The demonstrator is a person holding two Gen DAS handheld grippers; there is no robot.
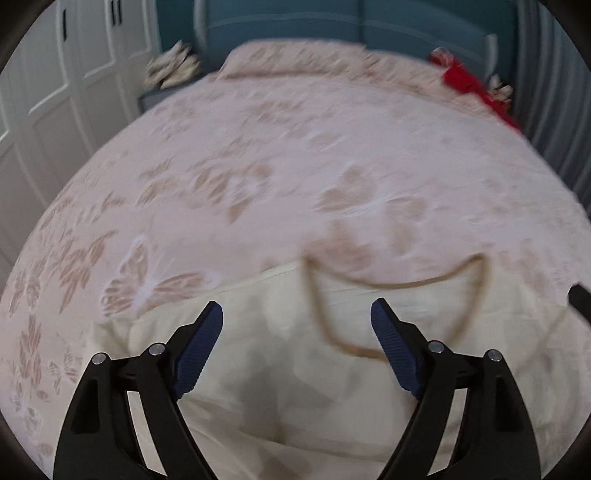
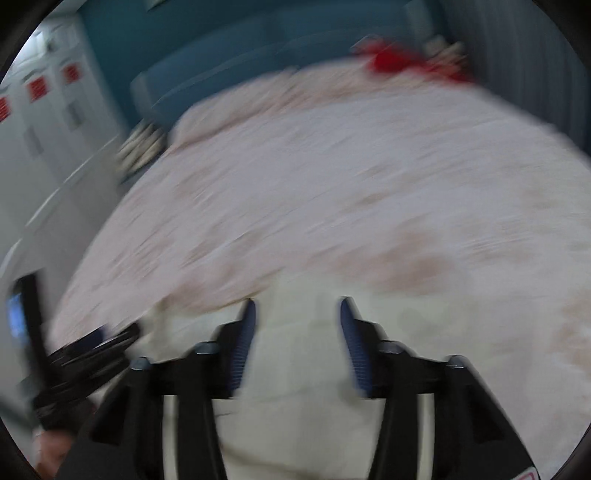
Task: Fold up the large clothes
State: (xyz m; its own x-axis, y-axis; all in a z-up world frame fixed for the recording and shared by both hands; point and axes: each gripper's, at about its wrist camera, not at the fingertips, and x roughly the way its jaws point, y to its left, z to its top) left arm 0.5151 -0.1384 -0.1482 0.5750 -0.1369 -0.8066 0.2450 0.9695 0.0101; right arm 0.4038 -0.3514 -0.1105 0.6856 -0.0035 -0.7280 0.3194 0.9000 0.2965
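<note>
1. Nearest, in left wrist view: left gripper (image 1: 296, 314), jaws spread wide, nothing between them, hanging just above the garment (image 1: 280, 387).
2. Same in right wrist view: right gripper (image 2: 297, 314), jaws apart but narrower than the left, also holding nothing. Heavy blur in this view, so contact with cloth impossible to tell.
3. Under both: cream garment (image 2: 295, 424), lying at the near edge of the bed (image 1: 295, 166), rumpled, not yet folded by the look of it.
4. On its far part: brown cord (image 1: 391, 286), in a loose loop, partly on the garment and partly on the cover (image 1: 221, 147).
5. Beyond: pink butterfly cover over the whole bed; at the far right corner a red cloth (image 1: 469, 83), well apart from the garment.
6. Farthest: teal headboard (image 1: 351, 22) and white cupboards (image 1: 55, 74) at the left.
7. Risks, as a judgement:
   - Pinching the cover together with the garment, since both are pale and soft and lie touching.
   - Catching the cord in a jaw, dragging the fold crooked.
   - Grasping while moving fast, missing the edge and taking only one layer.
   - Uneven lift between two grippers, letting the large cloth slide off the near edge.
</note>
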